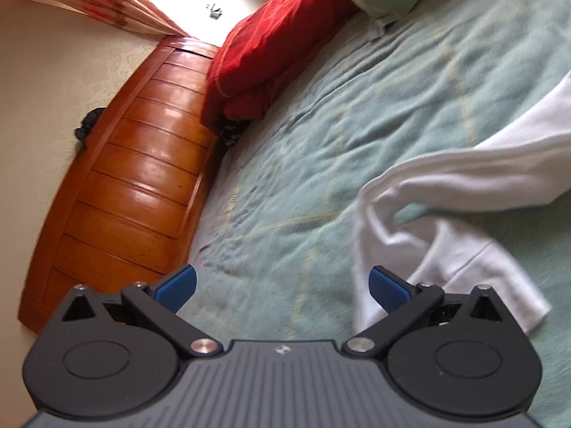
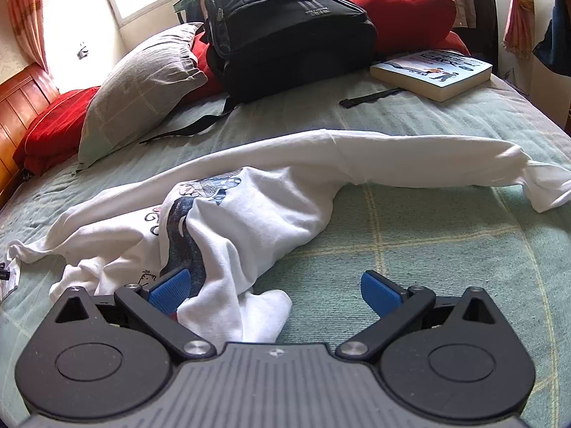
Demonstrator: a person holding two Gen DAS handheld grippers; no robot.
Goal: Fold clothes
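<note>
Left wrist view. White long-sleeved shirt (image 1: 464, 192): plain white cloth, crumpled, lying on the pale green bedspread (image 1: 321, 125) at the right of frame; one sleeve runs from the upper right down to a hemmed cuff beside the right finger. Left gripper (image 1: 282, 287): blue-padded fingers (image 1: 176, 287) spread wide, holding nothing, above bare bedspread. Red bedding (image 1: 271, 46) heaped against the wooden headboard (image 1: 135, 164). Striped curtain (image 1: 96, 0) above.

Right wrist view. Same shirt (image 2: 249, 207): rumpled, unfolded, dark blue printed graphic on the front, too creased to read. Long axis lies left to right across the bed, sleeves trailing to either side. Right gripper (image 2: 274, 290): fingers apart, empty, the left pad over the shirt's near edge. Black backpack (image 2: 285, 32): small white logo, illegible. Book (image 2: 433, 71): cover lettering too small to read. Grey pillow (image 2: 139, 85) beside the backpack.
</note>
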